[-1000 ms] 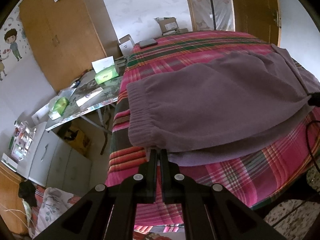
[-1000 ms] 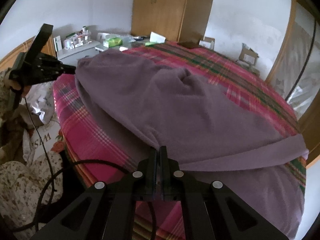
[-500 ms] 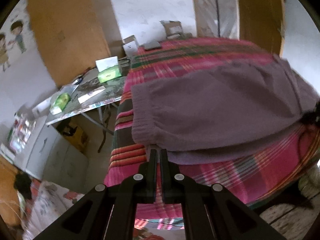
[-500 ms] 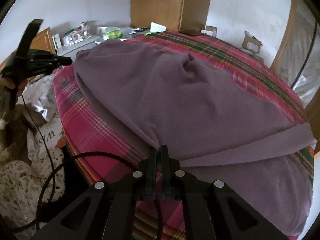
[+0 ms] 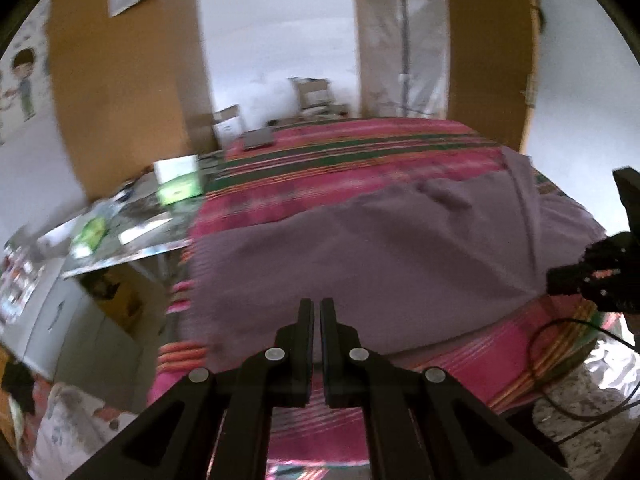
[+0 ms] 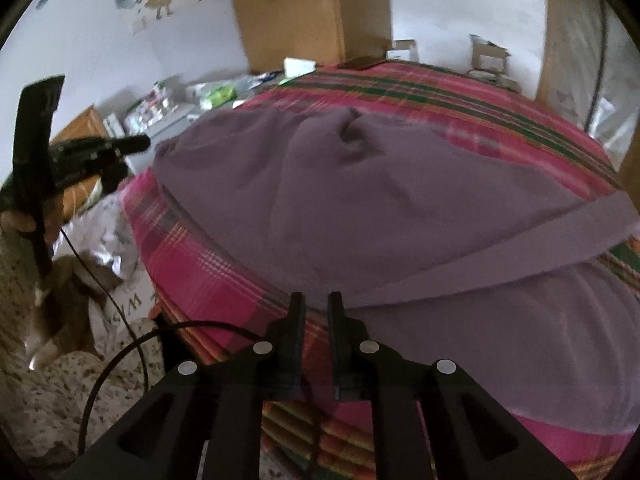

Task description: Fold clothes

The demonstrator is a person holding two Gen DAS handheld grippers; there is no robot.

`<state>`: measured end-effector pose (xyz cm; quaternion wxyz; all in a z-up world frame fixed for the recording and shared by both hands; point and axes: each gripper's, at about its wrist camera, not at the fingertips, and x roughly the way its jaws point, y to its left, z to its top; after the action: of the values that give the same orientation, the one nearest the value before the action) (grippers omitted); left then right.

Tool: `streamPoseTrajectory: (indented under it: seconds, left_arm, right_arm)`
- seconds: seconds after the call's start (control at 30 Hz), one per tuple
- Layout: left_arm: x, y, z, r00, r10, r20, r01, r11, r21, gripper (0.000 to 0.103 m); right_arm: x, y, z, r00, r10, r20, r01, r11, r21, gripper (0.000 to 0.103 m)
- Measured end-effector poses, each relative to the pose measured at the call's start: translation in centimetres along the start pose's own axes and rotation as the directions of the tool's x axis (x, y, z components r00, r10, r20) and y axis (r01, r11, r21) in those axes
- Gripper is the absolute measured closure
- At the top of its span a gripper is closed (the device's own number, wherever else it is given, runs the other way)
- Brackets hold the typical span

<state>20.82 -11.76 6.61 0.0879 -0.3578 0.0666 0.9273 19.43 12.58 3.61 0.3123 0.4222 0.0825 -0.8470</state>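
Purple pants lie spread on the bed, on top of its pink checked cover, with one layer already laid over another. The left gripper has its two fingers pressed together, and nothing shows between them; its tips sit over the near edge of the cloth. The right gripper is opening its jaws, with a small gap now and no cloth caught in it, right by the edge where the pants meet the cover. I think the step in hand is letting go after a fold and getting ready for the next grab. To do it well, the right fingers should come clear of the cloth without dragging it, so the fold stays flat. Then each gripper should pinch only the edge it needs, not the cover below. The bump in the middle of the pants would be good to smooth out first. The left wrist view is blurry, but it shows the stretchy waist end near the side table. The right wrist view shows the long folded band across the pants, the bump, and a hand holding the other gripper.
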Motion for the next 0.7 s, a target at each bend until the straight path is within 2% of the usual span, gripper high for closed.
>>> streamPoseTrajectory:
  seconds: [0.13, 0.23, 0.33, 0.43, 0.57, 0.63, 0.67, 0.7]
  left_arm:
    - [1.6, -3.8, 1.4, 0.994, -0.112, 0.003, 0.112, 0.992, 0.061, 0.1]
    - [2.8, -6.3, 2.2, 0.985, -0.17, -0.008, 0.17, 0.981, 0.093, 0.1]
    - [3.7, -8.8, 3.0, 0.973, -0.229, -0.02, 0.23, 0.965, 0.127, 0.099]
    - [4.2, -11.0, 3.5, 0.962, -0.27, -0.03, 0.271, 0.947, 0.172, 0.096]
    - [5.3, -13.2, 4.1, 0.944, -0.325, -0.055, 0.33, 0.926, 0.184, 0.088]
    - [5.9, -14.4, 4.2, 0.931, -0.358, -0.07, 0.365, 0.912, 0.185, 0.088]
    - [6.3, -15.0, 4.2, 0.924, -0.374, -0.076, 0.382, 0.905, 0.185, 0.087]
    - [6.6, -15.7, 4.2, 0.917, -0.39, -0.083, 0.399, 0.898, 0.185, 0.086]
  right_arm:
    - [-2.7, -2.4, -1.2, 0.997, -0.041, 0.059, 0.036, 0.996, 0.082, 0.091]
    - [-5.0, -5.1, -2.5, 0.99, -0.108, 0.09, 0.092, 0.981, 0.171, 0.091]
    - [-7.3, -8.1, -4.2, 0.976, -0.202, 0.086, 0.176, 0.953, 0.248, 0.091]
    - [-11.2, -11.1, -6.0, 0.937, -0.345, 0.05, 0.316, 0.9, 0.302, 0.091]
    - [-17.8, -14.8, -8.2, 0.864, -0.504, 0.016, 0.453, 0.791, 0.411, 0.091]
    - [-20.1, -15.9, -9.1, 0.815, -0.579, -0.018, 0.529, 0.731, 0.432, 0.088]
    - [-20.9, -16.3, -9.5, 0.802, -0.597, -0.03, 0.547, 0.712, 0.44, 0.086]
    - [-21.3, -16.7, -10.0, 0.8, -0.599, -0.026, 0.541, 0.703, 0.462, 0.086]
